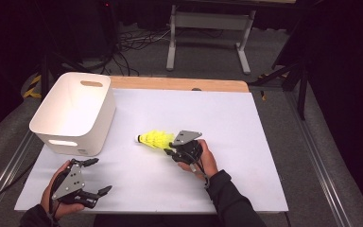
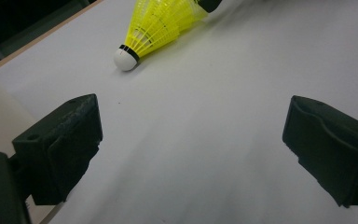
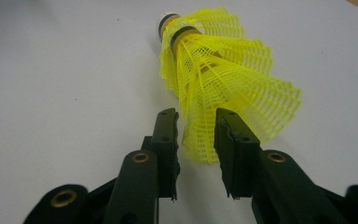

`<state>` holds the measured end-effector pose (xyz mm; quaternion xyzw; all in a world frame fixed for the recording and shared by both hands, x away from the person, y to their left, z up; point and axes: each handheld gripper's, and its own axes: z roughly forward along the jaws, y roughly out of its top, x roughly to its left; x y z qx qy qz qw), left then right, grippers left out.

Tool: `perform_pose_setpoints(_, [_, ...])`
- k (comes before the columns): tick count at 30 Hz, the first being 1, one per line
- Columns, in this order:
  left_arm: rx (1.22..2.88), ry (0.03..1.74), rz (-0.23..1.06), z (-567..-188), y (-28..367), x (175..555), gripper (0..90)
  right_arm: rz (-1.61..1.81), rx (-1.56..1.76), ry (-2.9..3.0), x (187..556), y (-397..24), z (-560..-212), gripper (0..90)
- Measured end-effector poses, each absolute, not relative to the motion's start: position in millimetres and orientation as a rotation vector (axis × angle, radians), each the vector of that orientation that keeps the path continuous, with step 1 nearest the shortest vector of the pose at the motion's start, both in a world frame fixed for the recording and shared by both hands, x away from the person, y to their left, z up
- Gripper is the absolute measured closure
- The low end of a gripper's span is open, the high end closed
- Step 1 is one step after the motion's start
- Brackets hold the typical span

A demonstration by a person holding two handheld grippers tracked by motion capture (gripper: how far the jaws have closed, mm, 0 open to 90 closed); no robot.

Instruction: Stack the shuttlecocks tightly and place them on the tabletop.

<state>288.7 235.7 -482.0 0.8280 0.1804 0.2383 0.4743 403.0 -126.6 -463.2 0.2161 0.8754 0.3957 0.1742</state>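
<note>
shuttlecock (image 3: 223, 84) | right gripper (image 3: 196, 130) pinching just the thin skirt edge, could crush or slip out on lift | left gripper (image 2: 191, 140) spread wide, holding nothing | white bin (image 1: 73, 111) nearby

We see a white tabletop (image 1: 227, 123) with wood far edge, grey carpet floor (image 1: 283, 61), black curtains (image 1: 350, 71) around, grey metal stand (image 1: 208, 28) and loose cables (image 1: 132, 40) behind.

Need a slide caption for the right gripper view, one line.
Right gripper closing its black jaws on the skirt edge of a yellow plastic mesh shuttlecock lying on the white table.
</note>
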Motion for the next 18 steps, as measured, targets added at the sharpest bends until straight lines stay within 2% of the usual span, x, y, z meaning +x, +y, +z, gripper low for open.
perform_pose_setpoints(5, [2.022,0.441,0.584,-481.8,235.9,288.4,5.4,1.111,0.580,2.470,398.1,-126.6,-458.0,66.3])
perform_pose_setpoints(9, [2.023,0.442,0.588,-482.1,235.4,288.3,5.3,1.104,0.558,2.439,392.4,-127.9,-450.7,59.9])
perform_pose_setpoints(18, [2.024,0.442,0.588,-482.4,235.1,288.5,5.1,1.121,0.520,2.407,383.5,-132.2,-437.9,58.0])
